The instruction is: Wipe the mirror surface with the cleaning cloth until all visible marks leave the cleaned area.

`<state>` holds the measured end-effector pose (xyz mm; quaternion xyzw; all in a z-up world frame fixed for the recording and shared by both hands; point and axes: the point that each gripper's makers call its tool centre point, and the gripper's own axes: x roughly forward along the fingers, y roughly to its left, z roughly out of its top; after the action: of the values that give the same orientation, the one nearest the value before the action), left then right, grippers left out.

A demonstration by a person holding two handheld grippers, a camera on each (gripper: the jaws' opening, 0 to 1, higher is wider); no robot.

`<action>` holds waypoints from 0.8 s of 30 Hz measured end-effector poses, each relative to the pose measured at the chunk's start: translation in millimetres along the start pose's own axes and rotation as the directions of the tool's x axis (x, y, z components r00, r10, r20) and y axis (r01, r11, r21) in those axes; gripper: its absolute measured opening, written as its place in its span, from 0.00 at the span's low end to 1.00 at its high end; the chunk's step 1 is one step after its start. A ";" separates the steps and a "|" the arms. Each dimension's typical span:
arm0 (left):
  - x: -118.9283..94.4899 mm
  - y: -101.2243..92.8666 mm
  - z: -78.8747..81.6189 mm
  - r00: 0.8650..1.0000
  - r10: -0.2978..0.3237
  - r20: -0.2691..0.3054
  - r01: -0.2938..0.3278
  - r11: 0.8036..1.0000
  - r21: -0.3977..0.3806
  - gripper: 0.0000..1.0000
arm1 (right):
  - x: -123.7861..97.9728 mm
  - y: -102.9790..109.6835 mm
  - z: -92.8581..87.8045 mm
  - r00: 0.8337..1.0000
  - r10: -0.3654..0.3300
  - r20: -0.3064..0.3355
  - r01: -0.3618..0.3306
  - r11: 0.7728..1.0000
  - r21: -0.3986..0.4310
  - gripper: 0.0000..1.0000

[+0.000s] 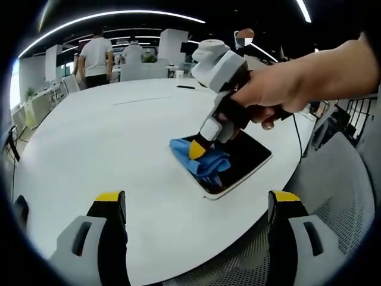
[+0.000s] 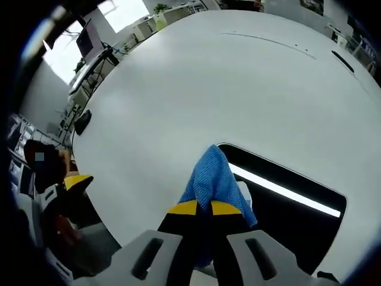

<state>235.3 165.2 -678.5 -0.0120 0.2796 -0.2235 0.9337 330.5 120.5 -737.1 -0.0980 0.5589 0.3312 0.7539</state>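
Observation:
A dark rectangular mirror point(image 1: 253, 154) in a white frame lies flat on the white round table point(image 1: 101, 137), near its edge. A person's hand holds my right gripper point(image 1: 197, 149) down at the mirror's left end, shut on a crumpled blue cloth point(image 1: 205, 164) that rests on the glass and the frame. In the right gripper view the cloth point(image 2: 213, 176) bulges above the closed yellow tips of my right gripper point(image 2: 199, 208), and the mirror point(image 2: 292, 211) reflects a bright ceiling strip. My left gripper point(image 1: 196, 199) hovers open over the table, short of the mirror; it also appears off the table's edge point(image 2: 71, 187).
A small dark object point(image 1: 186, 87) lies on the far side of the table point(image 2: 208, 77). Several people point(image 1: 95, 53) stand by desks at the back. A grey mesh chair point(image 1: 339, 202) sits beside the table edge close to the mirror.

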 end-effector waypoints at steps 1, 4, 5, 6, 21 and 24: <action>0.0 -0.2 -0.1 1.000 0.000 -0.001 0.000 1.000 -0.001 0.99 | 0.4 -0.1 0.4 1.000 0.000 -0.001 0.000 1.000 0.002 0.00; 0.1 -0.8 -0.3 1.000 0.000 -0.003 0.000 1.000 0.001 0.99 | -0.1 0.6 0.5 1.000 -0.008 -0.009 0.008 1.000 -0.021 0.00; 0.1 -0.8 -0.6 1.000 0.001 -0.005 -0.001 1.000 0.001 0.99 | 0.4 0.1 0.8 1.000 -0.007 -0.009 0.007 1.000 -0.021 0.00; 0.0 -0.9 -1.2 1.000 0.001 -0.009 -0.001 1.000 0.005 0.99 | 1.0 -0.4 1.1 1.000 -0.003 -0.010 0.003 1.000 -0.022 0.00; -0.1 -1.7 -3.6 1.000 0.000 -0.027 0.000 1.000 -0.006 0.99 | -3.4 -15.2 -6.7 0.999 0.031 -0.011 -0.031 0.999 -0.012 0.00; -4.9 -5.7 12.9 0.999 -0.007 0.040 0.006 1.000 0.017 0.99 | -6.1 -21.1 -10.0 1.000 0.030 -0.007 -0.030 1.000 -0.007 0.00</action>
<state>236.1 160.8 -664.3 -0.0093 0.2590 -0.2286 0.9384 334.7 96.9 -739.9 -0.0932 0.5619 0.3441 0.7464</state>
